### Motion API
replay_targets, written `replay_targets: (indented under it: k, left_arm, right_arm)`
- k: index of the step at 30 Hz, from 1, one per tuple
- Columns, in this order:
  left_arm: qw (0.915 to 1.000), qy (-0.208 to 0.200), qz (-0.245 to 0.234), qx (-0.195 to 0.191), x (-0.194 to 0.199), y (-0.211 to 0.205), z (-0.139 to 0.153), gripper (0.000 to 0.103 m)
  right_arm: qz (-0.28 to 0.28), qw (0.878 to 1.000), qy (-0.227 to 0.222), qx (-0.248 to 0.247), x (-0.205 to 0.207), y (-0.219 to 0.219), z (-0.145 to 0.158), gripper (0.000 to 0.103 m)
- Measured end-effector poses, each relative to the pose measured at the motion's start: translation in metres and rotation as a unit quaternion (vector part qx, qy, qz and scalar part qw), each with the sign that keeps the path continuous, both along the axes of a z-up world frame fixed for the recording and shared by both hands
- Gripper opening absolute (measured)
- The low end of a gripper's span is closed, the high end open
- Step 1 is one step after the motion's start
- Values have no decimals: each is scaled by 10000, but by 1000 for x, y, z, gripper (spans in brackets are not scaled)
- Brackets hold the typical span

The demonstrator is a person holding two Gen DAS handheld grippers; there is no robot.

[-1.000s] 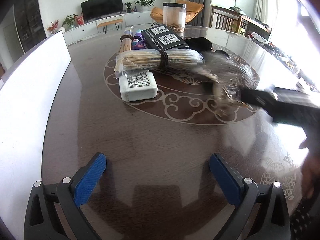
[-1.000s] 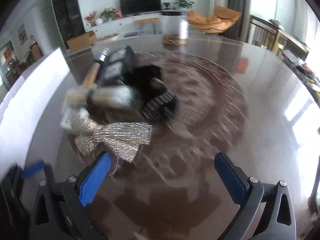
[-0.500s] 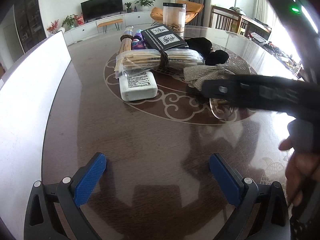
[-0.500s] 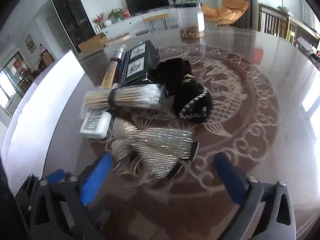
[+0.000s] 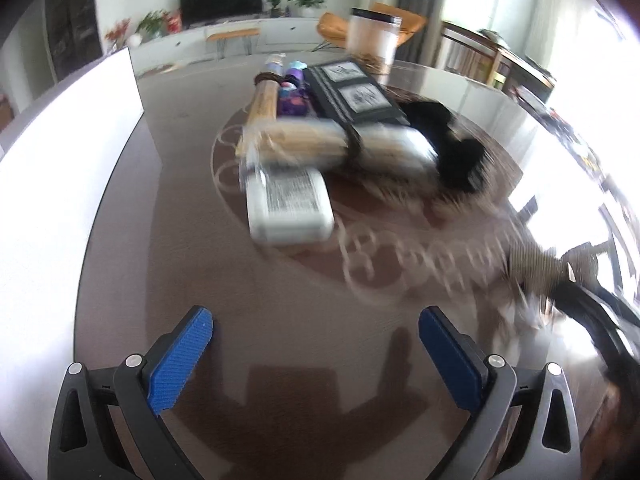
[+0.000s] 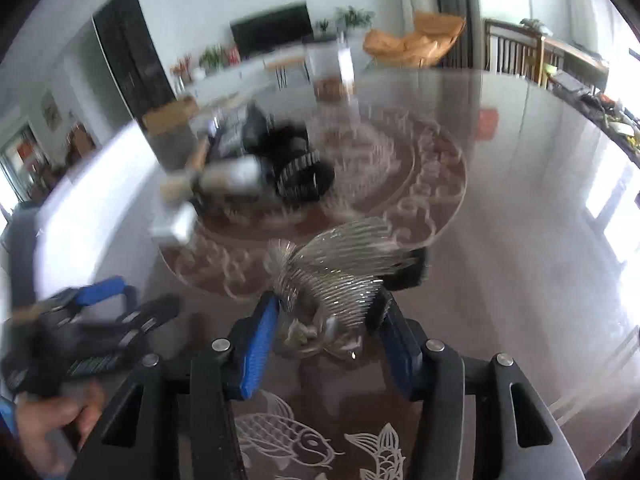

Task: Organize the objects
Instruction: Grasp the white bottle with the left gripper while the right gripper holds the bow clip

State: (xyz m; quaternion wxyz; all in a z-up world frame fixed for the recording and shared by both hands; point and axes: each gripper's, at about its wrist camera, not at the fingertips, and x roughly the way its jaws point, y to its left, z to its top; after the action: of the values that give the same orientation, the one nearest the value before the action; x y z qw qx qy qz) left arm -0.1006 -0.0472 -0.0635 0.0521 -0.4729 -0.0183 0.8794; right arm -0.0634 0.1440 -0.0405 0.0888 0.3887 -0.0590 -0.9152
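My right gripper (image 6: pixel 326 322) is shut on a silver sequined bow (image 6: pixel 340 270), held just above the dark round table near its front edge. The bow also shows in the left wrist view (image 5: pixel 528 268), blurred, at the right edge. My left gripper (image 5: pixel 316 354) is open and empty over bare table. Ahead of it a pile lies at the table's centre: a white packet (image 5: pixel 288 204), a bundle of sticks in clear wrap (image 5: pixel 332 144), a black box with pictures (image 5: pixel 352 94), a black furry item (image 5: pixel 452 152) and a rolled mat (image 5: pixel 266 96).
A white board (image 5: pixel 52 184) stands along the table's left side. A clear jar (image 5: pixel 372 40) stands at the far edge. The left gripper and hand show in the right wrist view (image 6: pixel 80 332) at lower left. Chairs and a sideboard lie beyond.
My right gripper has closed on the silver bow and pulled it away from the pile toward the table's front right. My left gripper has moved closer to the pile.
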Motion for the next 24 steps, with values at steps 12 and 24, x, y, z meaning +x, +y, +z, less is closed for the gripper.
replay_targets:
  k: [12, 24]
  left_arm:
    - [9994, 223, 146, -214, -43, 3, 5, 50]
    - [9991, 116, -177, -359, 42, -14, 2, 87]
  right_arm:
    - [-167, 9998, 83, 14, 1, 5, 1, 57]
    - [42, 9997, 4, -238, 1, 0, -1, 91]
